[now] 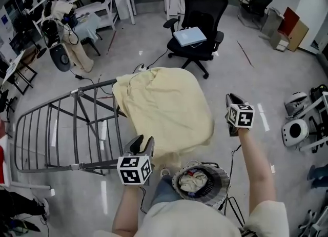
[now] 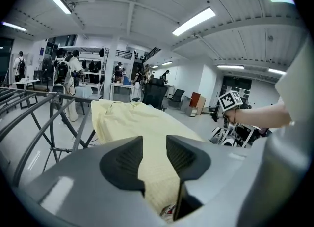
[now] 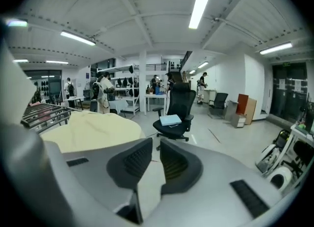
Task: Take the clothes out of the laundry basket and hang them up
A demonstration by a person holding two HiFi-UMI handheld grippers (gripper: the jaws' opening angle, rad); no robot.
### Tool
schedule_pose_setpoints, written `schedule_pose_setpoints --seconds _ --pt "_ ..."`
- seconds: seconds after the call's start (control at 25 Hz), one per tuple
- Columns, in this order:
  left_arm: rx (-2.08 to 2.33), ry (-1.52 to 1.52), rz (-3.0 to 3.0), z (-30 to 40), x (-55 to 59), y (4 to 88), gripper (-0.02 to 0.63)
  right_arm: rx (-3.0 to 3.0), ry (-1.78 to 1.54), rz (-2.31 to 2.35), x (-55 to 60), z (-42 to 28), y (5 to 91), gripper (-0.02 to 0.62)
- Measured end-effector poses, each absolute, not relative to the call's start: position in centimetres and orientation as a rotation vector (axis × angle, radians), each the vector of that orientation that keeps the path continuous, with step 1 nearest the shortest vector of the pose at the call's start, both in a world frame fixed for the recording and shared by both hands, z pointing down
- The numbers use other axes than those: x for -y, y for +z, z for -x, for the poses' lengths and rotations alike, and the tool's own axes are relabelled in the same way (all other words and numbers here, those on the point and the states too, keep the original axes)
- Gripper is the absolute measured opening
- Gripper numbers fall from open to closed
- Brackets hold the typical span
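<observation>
- One garment is up: pale yellow garment lies draped over the near end of the grey drying rack. It is spread wide and its lower edge hangs down toward the basket.
- Rest of the rack's bars are bare in the head view, so my read is one item hung and plenty of room left.
- Laundry basket sits on the floor right in front of the person, just below the yellow garment's hanging edge. There is a bundle of clothes inside, light fabric with some red; can't count the pieces.
- Left gripper is at the garment's lower edge, beside the rack's corner. Jaws stand apart. Yellow fabric shows through the gap in the left gripper view, but the pads aren't pressing on it, so I don't read a grip.
- Right gripper is held out to the right of the garment, well clear of it. Jaws are nearly together with a narrow gap and nothing between them, only floor behind.
- Judgement: early in the task. The basket needs emptying, and next is reaching down for another piece.
</observation>
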State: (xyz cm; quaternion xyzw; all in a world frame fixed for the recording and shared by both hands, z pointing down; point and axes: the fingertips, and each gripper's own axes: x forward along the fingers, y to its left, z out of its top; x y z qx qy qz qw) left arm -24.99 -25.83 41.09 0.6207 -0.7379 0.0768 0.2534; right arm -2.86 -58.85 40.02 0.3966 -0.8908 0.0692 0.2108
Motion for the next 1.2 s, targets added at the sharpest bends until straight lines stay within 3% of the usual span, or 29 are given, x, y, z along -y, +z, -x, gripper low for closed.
schedule_pose_setpoints --seconds 0.4,0.76,1.2 --pt "1.950 0.256 -1.733 13.1 20.3 44.5 0.033 2.569 0.150 -0.945 42.4 -6.9 41.5 0.004" --pt "1.816 0.328 -1.776 3.3 17.0 49.8 0.012 2.573 0.186 -0.806 30.3 -13.3 46.7 0.002" --pt "1.574 0.449 -1.815 -6.8 17.0 59.4 0.012 2.414 0.415 -0.894 24.4 -21.2 56.8 0.002"
